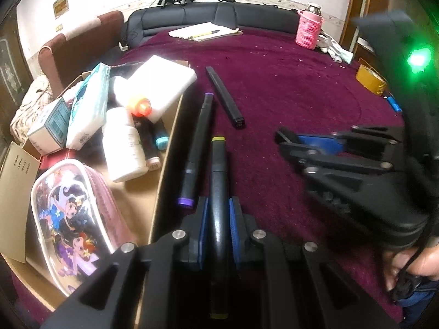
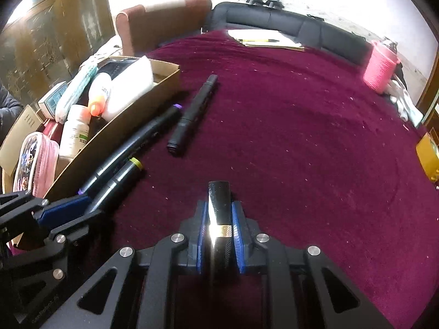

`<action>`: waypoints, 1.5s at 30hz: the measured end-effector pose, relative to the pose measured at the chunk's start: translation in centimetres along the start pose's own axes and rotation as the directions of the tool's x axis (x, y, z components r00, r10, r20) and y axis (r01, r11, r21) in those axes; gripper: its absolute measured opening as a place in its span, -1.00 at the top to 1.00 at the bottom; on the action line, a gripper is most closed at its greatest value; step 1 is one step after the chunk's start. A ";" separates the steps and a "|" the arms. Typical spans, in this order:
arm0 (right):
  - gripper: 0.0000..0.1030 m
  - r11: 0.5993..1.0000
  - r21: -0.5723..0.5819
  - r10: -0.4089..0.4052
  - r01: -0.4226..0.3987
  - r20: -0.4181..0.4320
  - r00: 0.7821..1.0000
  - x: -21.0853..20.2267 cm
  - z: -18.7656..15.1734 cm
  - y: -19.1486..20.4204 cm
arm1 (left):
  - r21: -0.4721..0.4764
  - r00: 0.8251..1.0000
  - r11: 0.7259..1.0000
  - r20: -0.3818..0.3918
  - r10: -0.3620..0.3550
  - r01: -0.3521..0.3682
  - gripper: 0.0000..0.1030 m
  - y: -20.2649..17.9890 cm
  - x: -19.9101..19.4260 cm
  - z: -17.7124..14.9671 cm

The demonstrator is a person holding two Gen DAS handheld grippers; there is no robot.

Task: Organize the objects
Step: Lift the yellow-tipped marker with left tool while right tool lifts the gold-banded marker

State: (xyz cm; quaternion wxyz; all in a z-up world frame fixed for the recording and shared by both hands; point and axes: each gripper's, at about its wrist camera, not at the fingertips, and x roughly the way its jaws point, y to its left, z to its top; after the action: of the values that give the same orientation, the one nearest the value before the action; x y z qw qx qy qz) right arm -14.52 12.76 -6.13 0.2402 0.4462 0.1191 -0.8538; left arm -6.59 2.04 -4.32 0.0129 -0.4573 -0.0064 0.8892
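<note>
My left gripper [image 1: 218, 216] is shut on a black marker with yellow-green end caps [image 1: 218, 181], held low over the maroon tablecloth; it also shows in the right wrist view [image 2: 118, 181]. My right gripper [image 2: 219, 213] is shut on a glossy black tube with a gold band [image 2: 219, 203]; this gripper shows at the right of the left wrist view [image 1: 285, 139]. A purple-capped black marker [image 1: 196, 148] lies beside the cardboard box [image 1: 164, 164]. A black pen [image 1: 225, 97] lies further out on the cloth.
The box holds a cartoon pencil pouch [image 1: 71, 219], a white bottle [image 1: 123, 148], an orange-capped item [image 1: 140, 105], white foam blocks [image 1: 162, 82] and small cartons. A pink cup [image 1: 308, 31], papers with a pencil [image 1: 205, 33] and a yellow tape roll [image 1: 370, 79] sit toward the table's far side.
</note>
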 end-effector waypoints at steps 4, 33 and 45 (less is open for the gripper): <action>0.60 1.000 -0.030 -0.008 0.009 0.010 1.000 -0.4 -0.2 0.2 | -0.013 1.000 1.000 -0.004 0.009 -0.009 0.58 -0.7 0.1 0.4; 0.61 0.993 0.089 0.073 -0.076 0.035 0.997 -1.2 -0.3 -0.9 | 0.062 1.000 0.998 0.027 0.004 -0.005 0.72 -2.8 0.6 0.1; 0.60 0.974 0.155 0.157 -0.166 0.068 0.985 -1.6 0.0 -1.7 | 0.009 0.998 0.998 0.037 -0.058 0.058 0.73 -2.2 0.1 0.5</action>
State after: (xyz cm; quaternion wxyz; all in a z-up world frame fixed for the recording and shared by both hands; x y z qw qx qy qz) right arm -14.67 14.73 -4.80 0.2753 0.4485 0.0071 -0.8503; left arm -7.04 4.29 -4.06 0.0404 -0.4401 -0.0163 0.8969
